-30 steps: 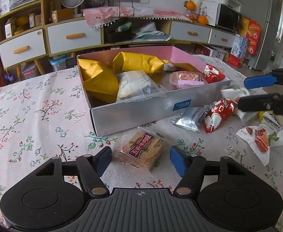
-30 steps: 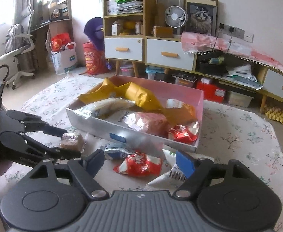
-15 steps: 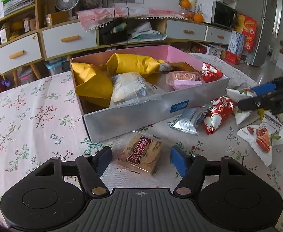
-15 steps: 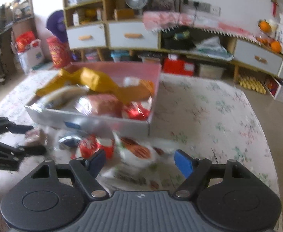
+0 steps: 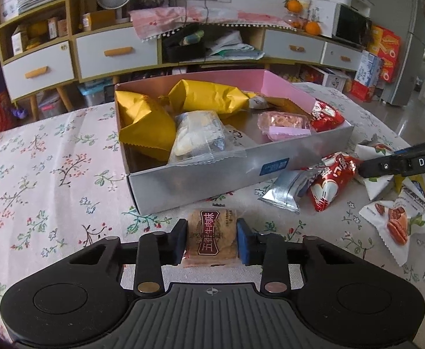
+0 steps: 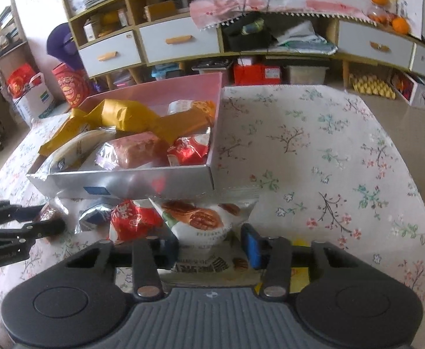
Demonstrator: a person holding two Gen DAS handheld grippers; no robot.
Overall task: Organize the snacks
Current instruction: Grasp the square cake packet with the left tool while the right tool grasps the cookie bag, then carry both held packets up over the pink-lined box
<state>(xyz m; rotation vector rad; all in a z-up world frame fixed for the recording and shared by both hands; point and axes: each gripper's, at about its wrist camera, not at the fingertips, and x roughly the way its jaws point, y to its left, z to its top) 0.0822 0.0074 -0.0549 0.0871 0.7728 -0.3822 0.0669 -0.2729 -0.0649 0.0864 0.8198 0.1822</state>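
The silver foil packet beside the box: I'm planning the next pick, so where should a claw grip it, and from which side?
Grip the silver foil packet at its flat crimped end, which points away from the box toward open tablecloth. Come in low from the table's near side; its other end is tucked against the red heart-print packet, so a grasp there would likely catch both.

box (image 5: 212,171) silver outside, pink inside | tablecloth (image 5: 52,174) floral | tool pads (image 5: 243,241) blue

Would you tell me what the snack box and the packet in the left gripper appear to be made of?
Snack box: probably cardboard with a glossy silver outside that mirrors the tablecloth, matte pink inside. Brown snack packet, clamped in the left gripper: looks like clear plastic film, since the brown cake shows through around a printed label.
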